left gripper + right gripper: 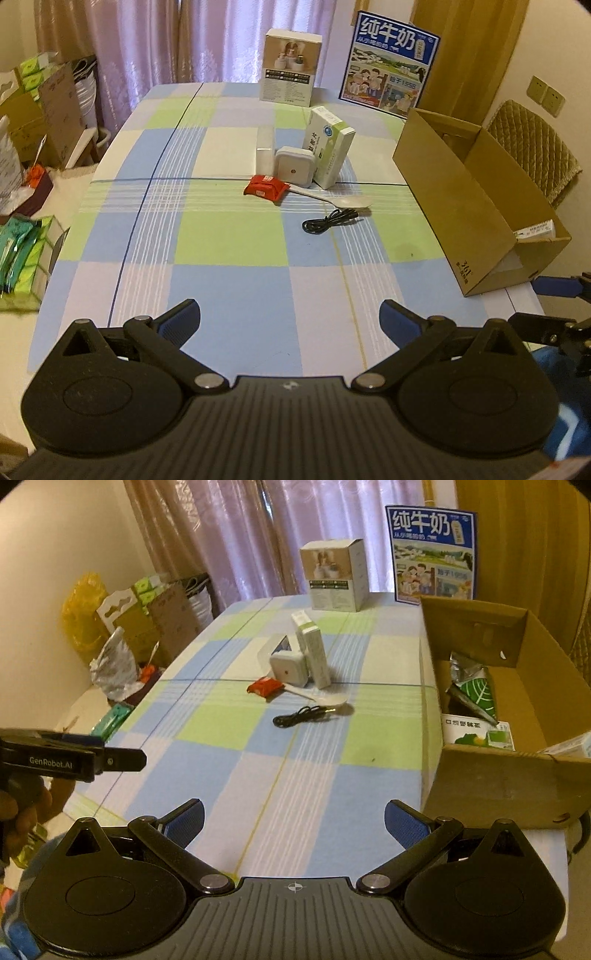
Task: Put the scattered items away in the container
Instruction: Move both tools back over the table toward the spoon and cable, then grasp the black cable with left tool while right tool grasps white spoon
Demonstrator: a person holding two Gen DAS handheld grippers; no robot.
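Both grippers empty, over near table edge

My left gripper [290, 314] and right gripper [293, 814] gape wide; black cable [330, 219], spoon [340, 199], red packet [266, 187] lie well ahead, cardboard box [498, 775] at right.

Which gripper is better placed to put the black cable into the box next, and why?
Probably the right gripper: both are open and empty, but the cardboard box stands on its side and the cable lies between the box and the other items. The left gripper is farther from the box.
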